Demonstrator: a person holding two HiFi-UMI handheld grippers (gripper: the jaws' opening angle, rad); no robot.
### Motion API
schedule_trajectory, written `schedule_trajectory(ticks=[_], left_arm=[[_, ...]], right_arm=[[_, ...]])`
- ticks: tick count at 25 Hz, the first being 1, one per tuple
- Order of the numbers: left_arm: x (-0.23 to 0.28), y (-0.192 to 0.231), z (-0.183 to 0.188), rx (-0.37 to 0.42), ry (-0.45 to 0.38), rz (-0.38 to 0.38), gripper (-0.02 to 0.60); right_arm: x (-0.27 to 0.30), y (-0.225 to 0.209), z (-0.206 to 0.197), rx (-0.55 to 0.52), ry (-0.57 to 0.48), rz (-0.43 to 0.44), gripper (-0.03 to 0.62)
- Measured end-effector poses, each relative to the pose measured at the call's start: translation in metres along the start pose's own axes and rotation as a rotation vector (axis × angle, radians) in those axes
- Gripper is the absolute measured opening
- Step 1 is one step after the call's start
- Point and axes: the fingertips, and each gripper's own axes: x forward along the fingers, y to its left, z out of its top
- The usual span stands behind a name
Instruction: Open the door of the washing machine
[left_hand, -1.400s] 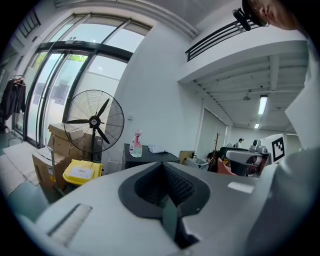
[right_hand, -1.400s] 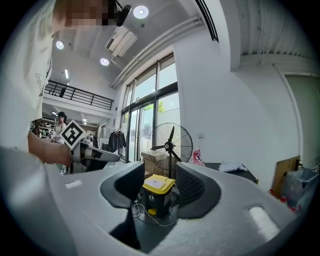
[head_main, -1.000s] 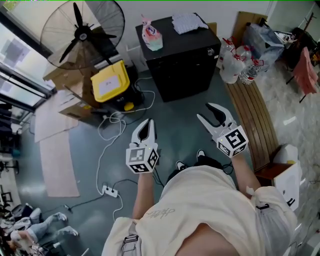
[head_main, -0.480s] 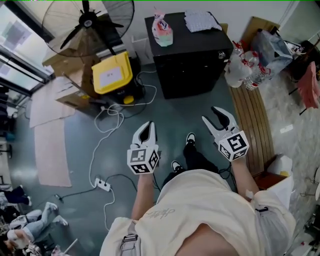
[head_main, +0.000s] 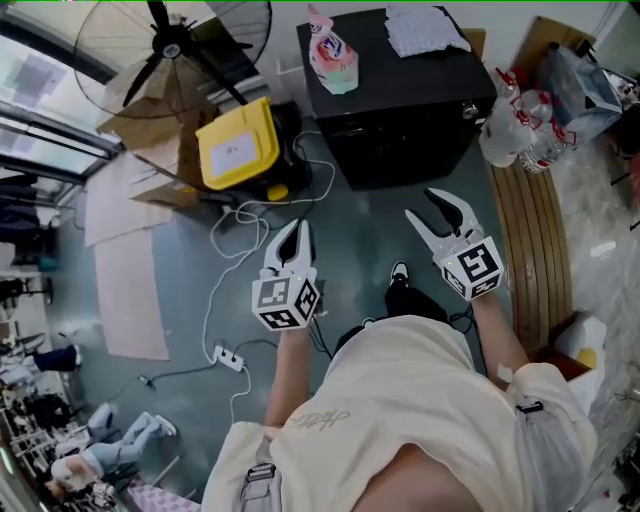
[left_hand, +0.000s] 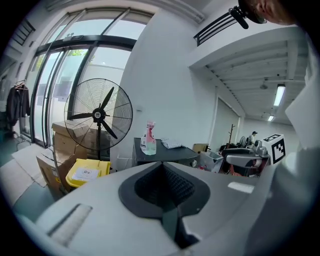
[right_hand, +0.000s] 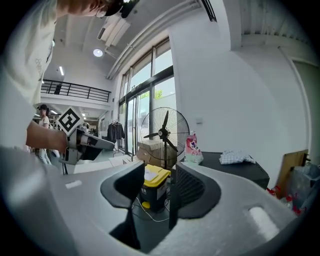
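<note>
- A black box-shaped washing machine (head_main: 405, 85) is seen on the grey floor (head_main: 350, 230) against the white wall, its front panel lying flush and shut, with a small round metal knob (head_main: 467, 112) near that panel's right edge.
- A pink-and-white spray bottle (head_main: 332, 52) is stood at the front left corner of its top; a white folded cloth (head_main: 425, 30) is laid toward the back edge.
- The right gripper (head_main: 423, 207) is held above the floor, apart from the machine, its jaws parted moderately with nothing gripped.
- The left gripper (head_main: 296, 232) is held level with it, jaws pressed together and empty.
- A yellow-lidded black bin (head_main: 238, 150) and a large black pedestal fan (head_main: 170, 45) are placed left of the machine.
</note>
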Motion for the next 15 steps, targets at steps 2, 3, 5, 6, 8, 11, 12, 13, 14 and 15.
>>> schedule_trajectory(ticks=[2,3,5,6,8,11,12,13,14,15], left_arm=[[0.019,-0.003,0.008,-0.006,-0.002,0.000,0.018],[0.028,-0.004,0.013,-0.006,-0.003,0.000,0.017],[0.044,-0.007,0.021,-0.003,-0.010,0.004,0.018],[0.051,-0.008,0.024,-0.002,-0.011,0.007,0.018],[0.063,-0.008,0.025,-0.005,-0.005,0.018,0.018],[0.074,-0.004,0.019,-0.016,0.026,0.036,0.018],[0.075,-0.002,0.017,-0.020,0.034,0.044,0.018],[0.077,0.000,0.016,-0.024,0.040,0.052,0.018],[0.078,0.003,0.016,-0.029,0.043,0.059,0.018],[0.080,0.007,0.017,-0.035,0.044,0.065,0.018]], right_arm=[[0.009,-0.017,0.001,0.018,-0.008,0.006,0.195],[0.013,-0.025,0.001,0.027,-0.009,0.011,0.196],[0.022,-0.040,-0.003,0.034,-0.006,0.021,0.195],[0.026,-0.048,-0.006,0.029,0.000,0.025,0.195],[0.037,-0.060,-0.015,0.011,0.020,0.032,0.195],[0.052,-0.070,-0.023,0.019,0.038,0.054,0.196],[0.056,-0.072,-0.024,0.027,0.040,0.063,0.195],[0.059,-0.073,-0.026,0.034,0.043,0.069,0.195],[0.063,-0.075,-0.028,0.039,0.049,0.075,0.196],[0.067,-0.076,-0.029,0.043,0.056,0.079,0.195]])
